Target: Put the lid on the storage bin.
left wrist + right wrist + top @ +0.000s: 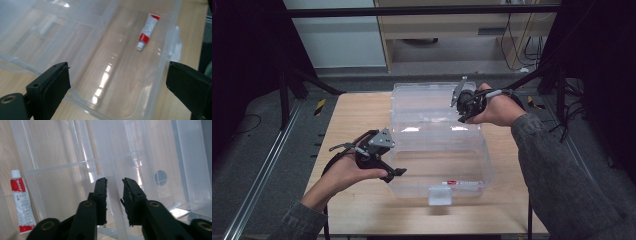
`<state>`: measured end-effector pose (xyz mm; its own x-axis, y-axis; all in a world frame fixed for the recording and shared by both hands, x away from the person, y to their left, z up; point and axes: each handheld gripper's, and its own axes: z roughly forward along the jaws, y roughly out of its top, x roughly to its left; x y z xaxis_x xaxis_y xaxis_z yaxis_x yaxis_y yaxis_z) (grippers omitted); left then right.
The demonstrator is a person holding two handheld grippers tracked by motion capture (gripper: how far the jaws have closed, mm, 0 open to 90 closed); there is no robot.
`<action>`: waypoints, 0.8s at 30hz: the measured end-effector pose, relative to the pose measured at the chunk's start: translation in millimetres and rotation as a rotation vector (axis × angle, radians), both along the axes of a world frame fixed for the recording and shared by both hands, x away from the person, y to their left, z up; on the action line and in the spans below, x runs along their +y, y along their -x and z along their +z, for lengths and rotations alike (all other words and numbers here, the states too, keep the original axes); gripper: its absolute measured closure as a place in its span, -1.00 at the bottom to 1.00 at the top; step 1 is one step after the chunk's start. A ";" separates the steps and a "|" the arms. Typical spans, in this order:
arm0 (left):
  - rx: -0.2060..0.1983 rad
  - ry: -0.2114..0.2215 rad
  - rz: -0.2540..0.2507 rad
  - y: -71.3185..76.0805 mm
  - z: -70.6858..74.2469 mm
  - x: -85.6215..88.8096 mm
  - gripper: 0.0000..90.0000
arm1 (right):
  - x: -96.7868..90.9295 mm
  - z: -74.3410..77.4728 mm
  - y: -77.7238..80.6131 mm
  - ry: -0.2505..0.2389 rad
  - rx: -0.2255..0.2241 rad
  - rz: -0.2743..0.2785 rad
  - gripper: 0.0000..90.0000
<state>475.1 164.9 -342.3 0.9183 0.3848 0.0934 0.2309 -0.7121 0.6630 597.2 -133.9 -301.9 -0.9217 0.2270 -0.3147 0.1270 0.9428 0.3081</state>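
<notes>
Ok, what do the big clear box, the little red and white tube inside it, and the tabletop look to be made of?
Box: clear, glossy hard plastic, probably; the table shows through its walls and it throws sharp glare.
Tube: looks like soft plastic or laminate, smooth, printed red and white, with a white cap; metal can't be excluded.
Tabletop: pale wood or wood-look laminate, matte, with visible grain.

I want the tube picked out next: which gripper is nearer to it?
Left. The left gripper hovers open at the box's near-left edge beside the tube; the right gripper is farther back, at the lid.
</notes>
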 end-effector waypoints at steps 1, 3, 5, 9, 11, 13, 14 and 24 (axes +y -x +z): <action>0.009 -0.002 -0.013 2.1 -1.8 -1.6 -0.90 | 0.0 0.0 0.0 0.000 0.000 0.000 0.66; 0.026 -0.007 -0.036 5.9 -5.4 -5.1 -0.89 | 0.3 -0.1 0.9 0.004 0.003 0.012 0.74; 0.032 -0.023 -0.050 9.2 -9.4 -9.0 -0.89 | 0.5 0.1 1.3 0.007 0.002 0.014 0.75; 0.055 -0.037 -0.079 17.2 -18.4 -15.5 -0.89 | 2.2 0.3 3.9 0.022 -0.009 0.012 0.76; 0.057 -0.044 -0.092 21.6 -23.1 -17.6 -0.89 | 2.0 -0.1 4.7 0.025 -0.019 0.012 0.76; 0.067 -0.058 -0.109 25.6 -28.8 -19.2 -0.89 | 1.4 -0.2 4.6 0.023 -0.018 0.009 0.76; 0.069 -0.058 -0.114 26.8 -30.7 -19.9 -0.87 | 0.5 -0.5 4.2 0.017 -0.015 0.008 0.75; 0.131 -0.094 -0.132 30.0 -60.2 -29.2 -0.71 | 1.2 -1.1 3.6 0.007 -0.015 0.003 0.74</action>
<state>445.1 135.7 -402.6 0.9669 0.2552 -0.0005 0.2112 -0.7990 0.5630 593.7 -132.7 -303.1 -0.9176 0.2217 -0.3298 0.1195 0.9454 0.3032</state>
